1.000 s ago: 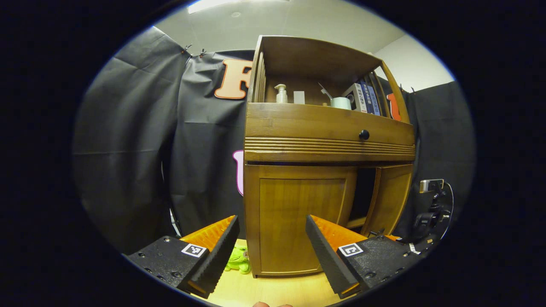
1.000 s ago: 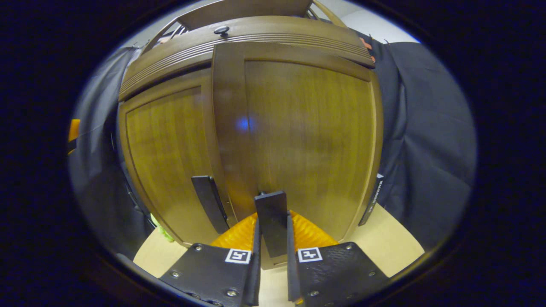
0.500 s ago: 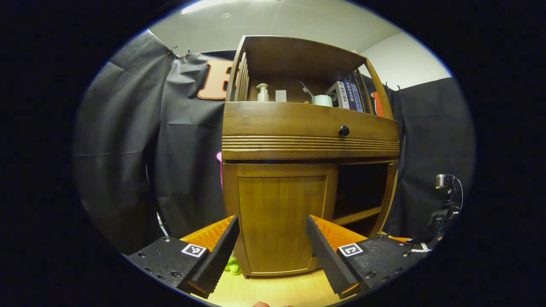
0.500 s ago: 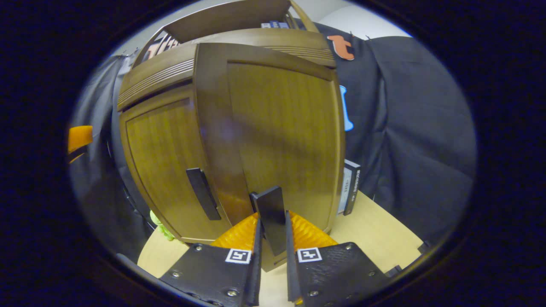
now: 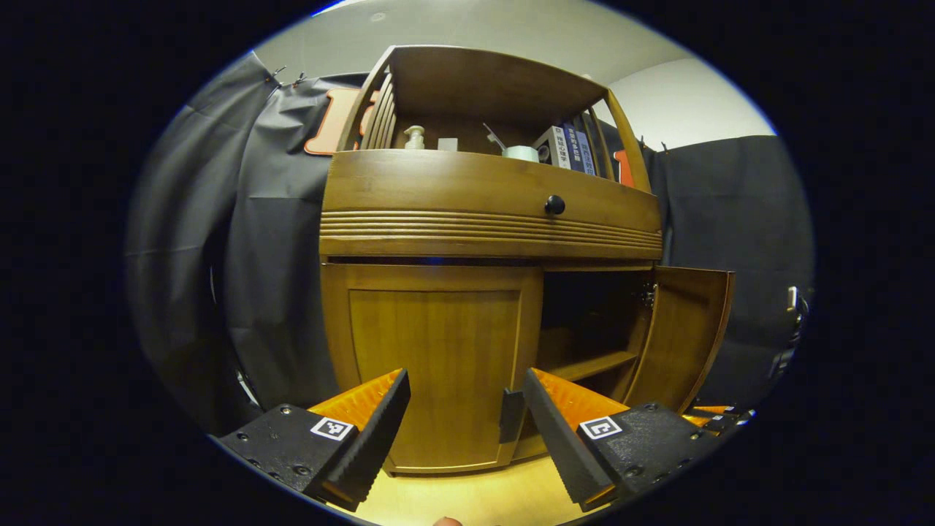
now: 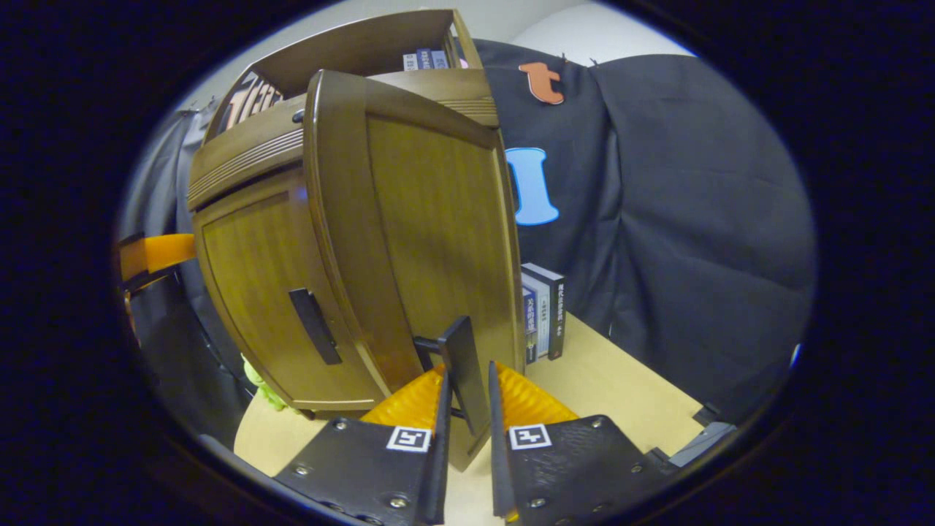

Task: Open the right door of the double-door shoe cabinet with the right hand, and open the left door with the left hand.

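1. Cabinet (image 5: 489, 234) first: we see the double-door shoe cabinet standing on a pale wooden table (image 5: 467, 497), with black cloth hung behind it; a drawer front with a round dark knob (image 5: 554, 204) runs across above the doors.
2. We see the right door (image 5: 683, 332) swung wide on its hinge in the left gripper view, baring a dark compartment with a shelf (image 5: 588, 364) inside; in the right gripper view the same door stands out toward the camera, its outer face and leading edge showing.
3. We find the right gripper (image 6: 465, 398) closed on the right door's handle (image 6: 462, 369); both fingers press the flat dark bar, one on each side, with almost no gap between them.
4. We see the left door (image 5: 434, 365) closed and flush with the cabinet front; its dark handle (image 5: 510, 415) sits near the inner edge, just beside the left gripper's right finger in the left gripper view, though we cannot tell whether they touch.
5. We see the left gripper (image 5: 466, 405) spread wide and holding nothing; the left door panel shows through the gap between its fingers.
6. We note a pump bottle (image 5: 414, 137), a pale cup (image 5: 521, 152) and upright books (image 5: 566, 147) on the open top shelf; more books (image 6: 542, 313) stand on the table just beside the cabinet in the right gripper view; a small green thing (image 6: 257, 378) lies at the cabinet's foot on the other side.
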The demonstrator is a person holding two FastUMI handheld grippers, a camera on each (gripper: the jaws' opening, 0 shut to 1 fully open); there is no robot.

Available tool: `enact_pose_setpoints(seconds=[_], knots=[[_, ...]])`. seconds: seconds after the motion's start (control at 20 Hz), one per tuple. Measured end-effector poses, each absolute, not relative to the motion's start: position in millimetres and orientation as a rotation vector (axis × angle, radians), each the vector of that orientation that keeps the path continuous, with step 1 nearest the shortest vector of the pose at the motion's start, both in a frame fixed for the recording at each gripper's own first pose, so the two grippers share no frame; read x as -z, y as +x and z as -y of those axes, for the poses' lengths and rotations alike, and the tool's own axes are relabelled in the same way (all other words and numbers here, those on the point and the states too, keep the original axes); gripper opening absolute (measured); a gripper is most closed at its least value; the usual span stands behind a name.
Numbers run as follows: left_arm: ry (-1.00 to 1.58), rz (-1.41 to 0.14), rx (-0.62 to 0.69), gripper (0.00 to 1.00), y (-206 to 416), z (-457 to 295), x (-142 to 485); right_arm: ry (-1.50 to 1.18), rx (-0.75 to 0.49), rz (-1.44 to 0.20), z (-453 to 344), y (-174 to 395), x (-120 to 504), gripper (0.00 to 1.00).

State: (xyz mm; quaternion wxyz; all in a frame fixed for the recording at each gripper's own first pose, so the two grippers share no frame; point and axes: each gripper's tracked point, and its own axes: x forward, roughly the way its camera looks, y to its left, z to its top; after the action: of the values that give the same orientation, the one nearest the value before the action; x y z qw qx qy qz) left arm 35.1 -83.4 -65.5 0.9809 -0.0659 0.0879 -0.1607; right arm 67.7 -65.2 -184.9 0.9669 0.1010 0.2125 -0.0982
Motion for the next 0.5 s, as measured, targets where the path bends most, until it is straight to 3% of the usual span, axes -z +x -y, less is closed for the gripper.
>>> enact_pose_setpoints(seconds=[0.5], knots=[[-0.138,-0.221,0.34,0.97,54.3,104.6,90.5,0.162,0.268,-0.41,96.4,52.6,177.2,0.25]])
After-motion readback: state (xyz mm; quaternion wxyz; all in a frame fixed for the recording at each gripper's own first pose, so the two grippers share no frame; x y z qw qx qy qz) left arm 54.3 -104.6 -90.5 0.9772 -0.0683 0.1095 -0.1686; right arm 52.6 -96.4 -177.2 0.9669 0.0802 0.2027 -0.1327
